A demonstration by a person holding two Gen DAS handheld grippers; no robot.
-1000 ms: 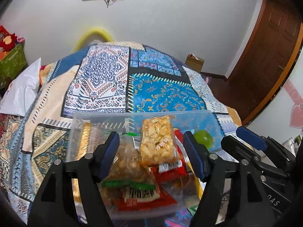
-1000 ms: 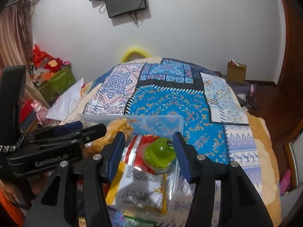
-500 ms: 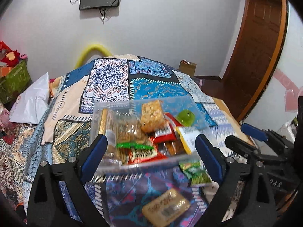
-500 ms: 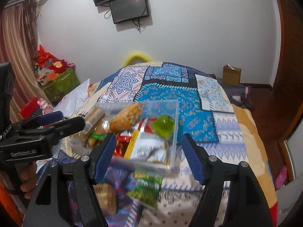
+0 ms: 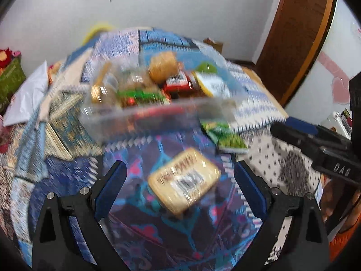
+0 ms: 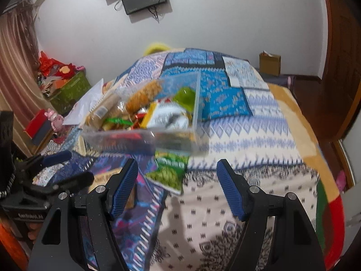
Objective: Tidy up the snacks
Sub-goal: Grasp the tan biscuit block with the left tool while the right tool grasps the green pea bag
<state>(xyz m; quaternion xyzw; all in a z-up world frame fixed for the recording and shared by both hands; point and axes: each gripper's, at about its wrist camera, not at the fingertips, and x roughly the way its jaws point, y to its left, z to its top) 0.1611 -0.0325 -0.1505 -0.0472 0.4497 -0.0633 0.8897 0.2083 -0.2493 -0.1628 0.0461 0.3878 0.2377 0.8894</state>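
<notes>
The left gripper (image 5: pixel 179 187), black with blue pads, tilts downward, its jaws spread wide and gripping nothing. The right gripper (image 6: pixel 177 186), built alike, stands beside it, jaws parted and likewise empty.

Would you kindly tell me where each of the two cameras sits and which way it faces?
Left wrist: on the left gripper, angled down at the bed; a tan snack packet lies ahead of its open jaws; the right gripper shows at the right edge.
Right wrist: on the right gripper, jaws open, angled down; the left gripper shows at the left edge.
Shared: the clear snack box, the green packet.
</notes>
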